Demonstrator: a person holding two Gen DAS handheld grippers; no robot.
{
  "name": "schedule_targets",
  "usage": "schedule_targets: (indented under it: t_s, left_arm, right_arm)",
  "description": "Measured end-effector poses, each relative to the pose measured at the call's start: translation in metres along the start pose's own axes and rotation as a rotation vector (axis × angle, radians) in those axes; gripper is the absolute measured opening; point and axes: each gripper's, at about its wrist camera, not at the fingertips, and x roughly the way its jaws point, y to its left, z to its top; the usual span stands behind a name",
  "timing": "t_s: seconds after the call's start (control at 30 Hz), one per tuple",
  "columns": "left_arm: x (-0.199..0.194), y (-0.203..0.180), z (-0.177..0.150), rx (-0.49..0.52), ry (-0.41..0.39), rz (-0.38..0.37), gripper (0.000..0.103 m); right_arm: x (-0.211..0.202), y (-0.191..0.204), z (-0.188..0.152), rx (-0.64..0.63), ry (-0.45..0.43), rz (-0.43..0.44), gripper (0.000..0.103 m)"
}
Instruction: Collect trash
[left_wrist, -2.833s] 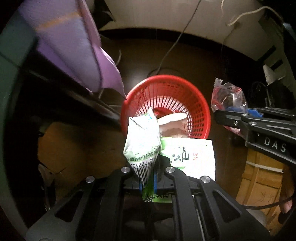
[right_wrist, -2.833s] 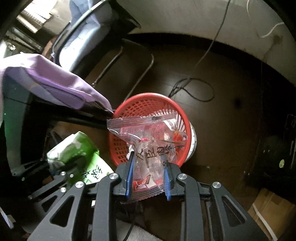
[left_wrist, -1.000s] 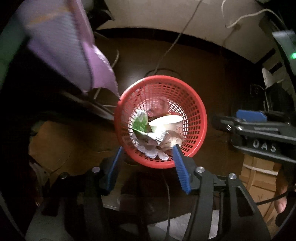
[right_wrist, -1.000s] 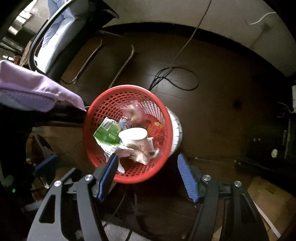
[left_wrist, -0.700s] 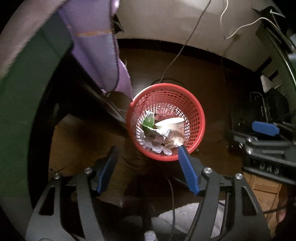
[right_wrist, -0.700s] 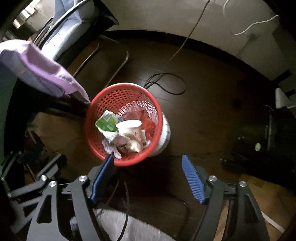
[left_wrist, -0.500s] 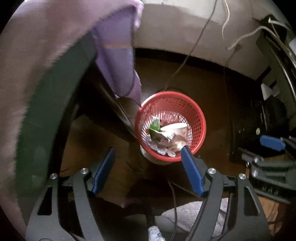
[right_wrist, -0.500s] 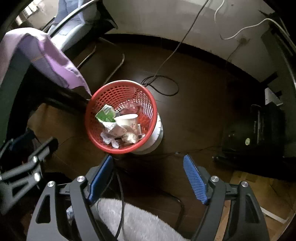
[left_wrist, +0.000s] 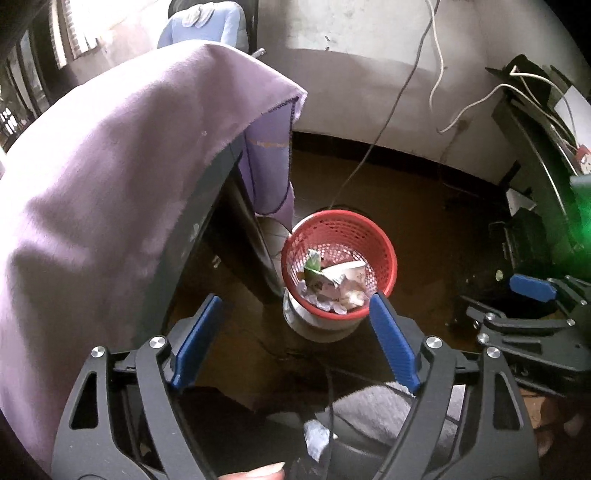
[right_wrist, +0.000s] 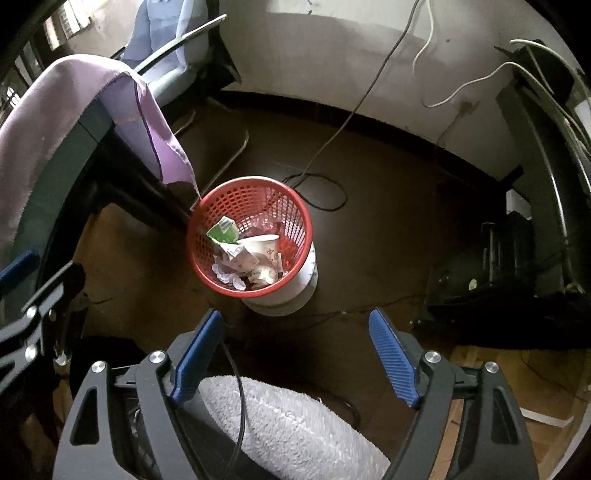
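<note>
Trash (right_wrist: 243, 254) lies inside the red basket (right_wrist: 291, 218), which stands on the dark floor (right_wrist: 388, 236) atop a white base (right_wrist: 295, 295): a green carton (right_wrist: 222, 230), a paper cup (right_wrist: 262, 245) and crumpled wrappers. Beside the basket, a purple cloth (left_wrist: 110, 177) hangs over a table edge, its corner just reaching the basket's rim. Both claws sit above and short of the basket, apart from it. The left gripper (left_wrist: 293, 341) and the right gripper (right_wrist: 295, 354) each show 2 blue pads spread wide, jaws opening, nothing between them.
</note>
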Motion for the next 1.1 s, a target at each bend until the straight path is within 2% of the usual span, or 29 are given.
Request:
schedule_targets:
  t_s: [0.57, 1.1]
  left_arm:
    - [-0.005, -0.005, -0.012, 0.021, 0.022, -0.011, 0.086]
    - [0.000, -0.010, -0.013, 0.028, 0.041, -0.008, 0.086]
  right_arm:
    - [-0.003, 0.001, -0.009, -0.019, 0.014, -0.022, 0.081]
    - [0.009, -0.006, -0.010, 0.002, 0.040, -0.014, 0.081]
